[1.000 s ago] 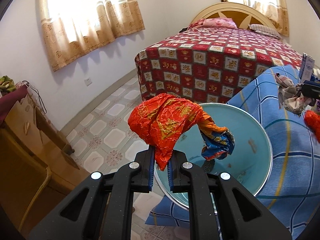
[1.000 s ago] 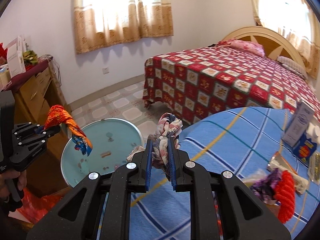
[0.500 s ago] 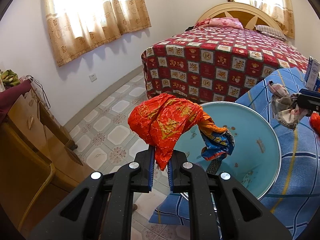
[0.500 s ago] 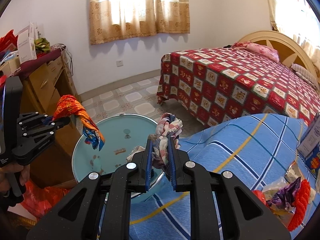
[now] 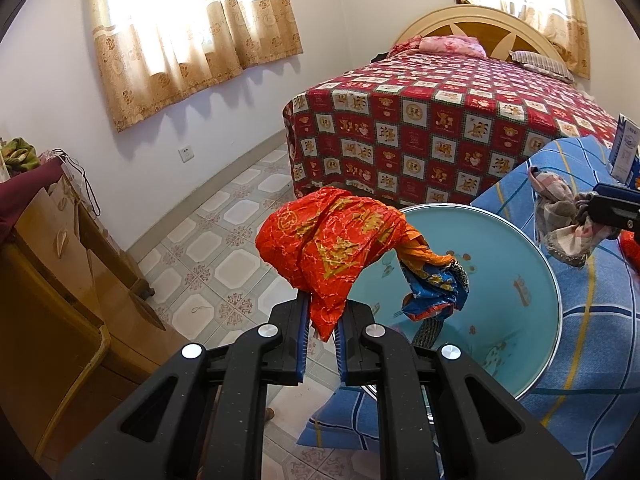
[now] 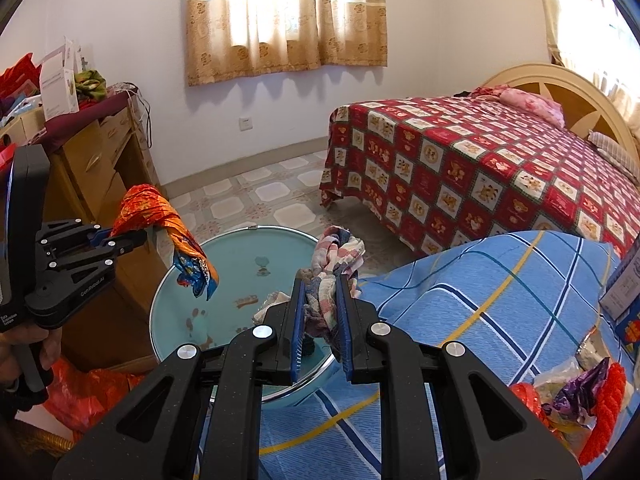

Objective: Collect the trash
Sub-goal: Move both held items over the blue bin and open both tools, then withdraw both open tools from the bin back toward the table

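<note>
Left gripper [image 5: 320, 322]: jaws pinching a crumpled red-and-gold foil wrapper [image 5: 332, 248], gripping its lower tip; wrapper bulging up above the jaws and trailing to the right into an orange-and-blue tail [image 5: 436, 292]; hanging over the near rim of a light-blue round basin [image 5: 516, 308]. Also showing in the right wrist view, at far left, gripped by a hand [image 6: 24, 344].

Right gripper [image 6: 322, 312]: jaws pinching a bunched plaid cloth scrap [image 6: 338, 256], pink, white and blue, sticking up past the blue pads [image 6: 298, 316] and spilling out below them; hovering at the basin's rim on the side nearest the blue bedspread.

Basin: sitting tilted, leaning against the edge of a blue plaid bedspread [image 6: 500, 296]; holding small brown scraps [image 6: 246, 300] on its inner surface.

Lying on the blue bedspread, lower right in the right wrist view: a heap of wrappers, purple foil [image 6: 580, 390] among them, with a red knitted piece [image 6: 606, 412] just beside it; a blue-and-white carton [image 6: 624, 292] standing at the far right edge.

Beyond: a bed under a red patchwork cover [image 5: 440, 128] with a cream headboard [image 5: 468, 28]; patterned floor tiles [image 5: 224, 248]; a wooden dresser [image 6: 96, 168] along the left wall, piled with boxes and cloth; tan curtains [image 6: 284, 20] hanging over the window; a red plastic bag [image 6: 92, 392] lying on the floor below the left gripper.
</note>
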Motion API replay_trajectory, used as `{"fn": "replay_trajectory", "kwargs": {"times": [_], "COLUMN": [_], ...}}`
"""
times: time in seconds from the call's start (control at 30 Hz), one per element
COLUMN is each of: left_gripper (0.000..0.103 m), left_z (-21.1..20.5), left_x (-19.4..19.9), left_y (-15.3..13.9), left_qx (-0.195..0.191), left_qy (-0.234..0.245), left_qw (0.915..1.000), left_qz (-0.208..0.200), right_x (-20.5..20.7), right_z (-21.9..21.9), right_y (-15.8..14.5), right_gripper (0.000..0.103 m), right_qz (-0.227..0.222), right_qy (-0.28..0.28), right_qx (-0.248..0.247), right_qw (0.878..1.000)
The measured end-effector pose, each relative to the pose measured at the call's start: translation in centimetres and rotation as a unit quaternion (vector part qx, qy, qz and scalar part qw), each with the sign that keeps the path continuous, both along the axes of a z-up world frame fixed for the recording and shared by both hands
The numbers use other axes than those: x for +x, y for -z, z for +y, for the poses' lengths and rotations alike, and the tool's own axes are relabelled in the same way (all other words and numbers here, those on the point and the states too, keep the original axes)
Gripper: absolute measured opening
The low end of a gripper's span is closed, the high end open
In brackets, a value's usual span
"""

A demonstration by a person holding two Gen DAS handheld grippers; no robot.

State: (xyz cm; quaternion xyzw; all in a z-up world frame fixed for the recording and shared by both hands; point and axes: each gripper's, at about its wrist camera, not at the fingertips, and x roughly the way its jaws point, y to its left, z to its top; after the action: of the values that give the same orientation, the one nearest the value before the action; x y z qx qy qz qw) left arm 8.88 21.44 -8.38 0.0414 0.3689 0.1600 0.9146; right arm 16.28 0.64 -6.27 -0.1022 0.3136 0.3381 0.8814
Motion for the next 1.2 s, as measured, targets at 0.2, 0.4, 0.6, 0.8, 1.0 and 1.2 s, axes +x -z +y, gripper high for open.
{"fn": "replay_trajectory", "kwargs": {"times": [0.2, 0.4, 0.6, 0.8, 1.0, 1.2], "left_gripper": [0.011, 0.012, 0.014, 0.063, 0.069, 0.079], "left_z": [0.0, -0.6, -1.1, -1.6, -1.7, -1.8], "left_x": [0.0, 0.1, 0.2, 0.0, 0.0, -0.1], "left_y": [0.0, -0.3, -0.1, -0.1, 0.0, -0.1], "left_qx": [-0.001, -0.004, -0.010, -0.004, -0.001, 0.001], "left_qy": [0.001, 0.008, 0.017, 0.012, 0.008, 0.006], "left_qw": [1.0000, 1.0000, 0.9998, 0.9999, 0.9999, 0.9999], "left_qz": [0.000, -0.002, 0.000, -0.008, -0.009, -0.013], "right_x": [0.0, -0.1, -0.1, -0.3, -0.5, -0.8], "right_z": [0.4, 0.5, 0.8, 0.8, 0.5, 0.0], "right_y": [0.1, 0.2, 0.3, 0.4, 0.3, 0.2], "right_gripper": [0.016, 0.016, 0.023, 0.046, 0.056, 0.069], "right_qz": [0.001, 0.002, 0.003, -0.003, -0.009, -0.018], "right_qy": [-0.007, -0.009, -0.015, -0.010, -0.002, 0.006], "right_qx": [-0.003, -0.003, -0.002, -0.001, 0.001, 0.001], "right_qw": [1.000, 1.000, 1.000, 1.000, 1.000, 1.000]}}
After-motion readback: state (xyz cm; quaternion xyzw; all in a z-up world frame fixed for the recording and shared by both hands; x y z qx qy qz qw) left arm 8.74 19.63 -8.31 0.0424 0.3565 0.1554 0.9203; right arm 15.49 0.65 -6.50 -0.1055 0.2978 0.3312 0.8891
